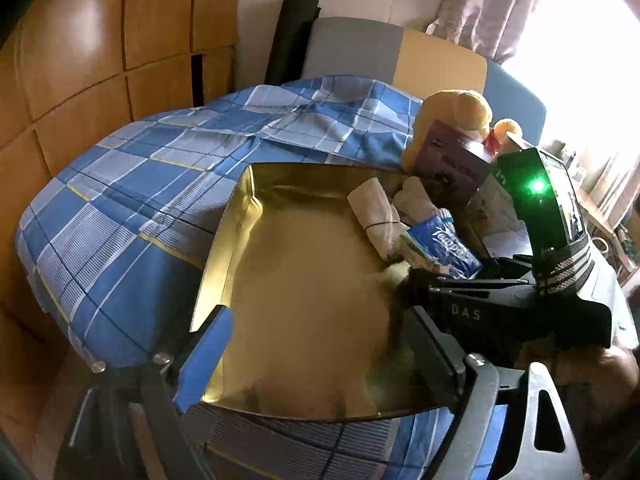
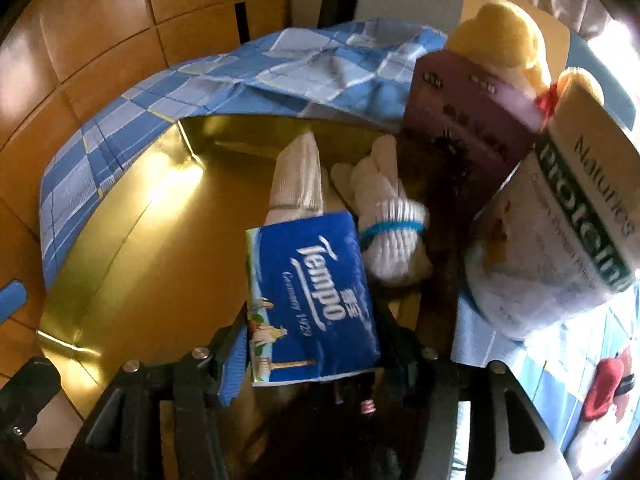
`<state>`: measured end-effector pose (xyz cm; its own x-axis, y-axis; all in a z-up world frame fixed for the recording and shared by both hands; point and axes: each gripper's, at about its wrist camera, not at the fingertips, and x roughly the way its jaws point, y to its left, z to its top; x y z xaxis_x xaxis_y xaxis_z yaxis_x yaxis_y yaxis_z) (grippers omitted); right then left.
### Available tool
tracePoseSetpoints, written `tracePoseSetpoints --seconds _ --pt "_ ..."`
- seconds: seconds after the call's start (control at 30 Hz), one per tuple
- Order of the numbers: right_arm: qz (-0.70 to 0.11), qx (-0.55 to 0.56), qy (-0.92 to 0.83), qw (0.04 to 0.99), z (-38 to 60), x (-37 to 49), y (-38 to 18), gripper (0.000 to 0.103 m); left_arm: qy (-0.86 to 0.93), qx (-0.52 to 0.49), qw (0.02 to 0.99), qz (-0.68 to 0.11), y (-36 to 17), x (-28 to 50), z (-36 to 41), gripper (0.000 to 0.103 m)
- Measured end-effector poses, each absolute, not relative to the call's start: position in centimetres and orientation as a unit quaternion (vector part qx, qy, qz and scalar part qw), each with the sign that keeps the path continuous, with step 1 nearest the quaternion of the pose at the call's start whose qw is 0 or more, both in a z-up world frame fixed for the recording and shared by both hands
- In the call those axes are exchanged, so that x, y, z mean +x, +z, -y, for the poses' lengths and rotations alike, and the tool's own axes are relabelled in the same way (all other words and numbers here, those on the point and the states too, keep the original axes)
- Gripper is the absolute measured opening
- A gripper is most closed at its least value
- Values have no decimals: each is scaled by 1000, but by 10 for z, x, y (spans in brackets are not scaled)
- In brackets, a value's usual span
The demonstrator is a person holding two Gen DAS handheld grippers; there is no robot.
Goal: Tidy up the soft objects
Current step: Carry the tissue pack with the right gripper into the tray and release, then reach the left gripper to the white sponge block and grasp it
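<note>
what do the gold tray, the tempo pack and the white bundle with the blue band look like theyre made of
Gold tray: probably foil-faced card or thin metal; mirror-like glare, sharp folded corners.
Tempo pack: tissues in glossy printed plastic film; it shines and wrinkles at the edges.
White bundle: knitted cotton-like fabric, apparently gloves; ribbed texture, matte, finger shapes, cinched by a blue elastic band.

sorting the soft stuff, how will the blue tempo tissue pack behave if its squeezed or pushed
The tissue pack looks soft: it would probably dent under the right claw. Its glossy wrapper may slide on the smooth gold tray. Being flat, it seems unlikely to roll.
</note>
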<state>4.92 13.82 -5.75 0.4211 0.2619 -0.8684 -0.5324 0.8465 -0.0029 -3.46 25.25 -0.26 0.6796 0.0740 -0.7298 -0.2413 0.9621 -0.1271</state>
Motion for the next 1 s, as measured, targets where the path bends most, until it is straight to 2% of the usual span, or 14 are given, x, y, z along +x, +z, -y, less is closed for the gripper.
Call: tracePoseSetpoints --seconds 0.07,0.13,0.2,1.0 --pt "-477 -134 241 834 -136 47 -56 62 88 -105 911 -390 -3 -35 -251 89" --pt "-469 -120 245 840 -132 44 -52 68 87 -103 911 -390 -3 -34 -250 89" --pt "-460 -110 248 846 -129 41 -47 69 85 -102 911 -390 -3 -34 -248 89" --pt "-359 -52 213 907 -49 6 17 70 52 -51 923 -377 10 -37 -212 89"
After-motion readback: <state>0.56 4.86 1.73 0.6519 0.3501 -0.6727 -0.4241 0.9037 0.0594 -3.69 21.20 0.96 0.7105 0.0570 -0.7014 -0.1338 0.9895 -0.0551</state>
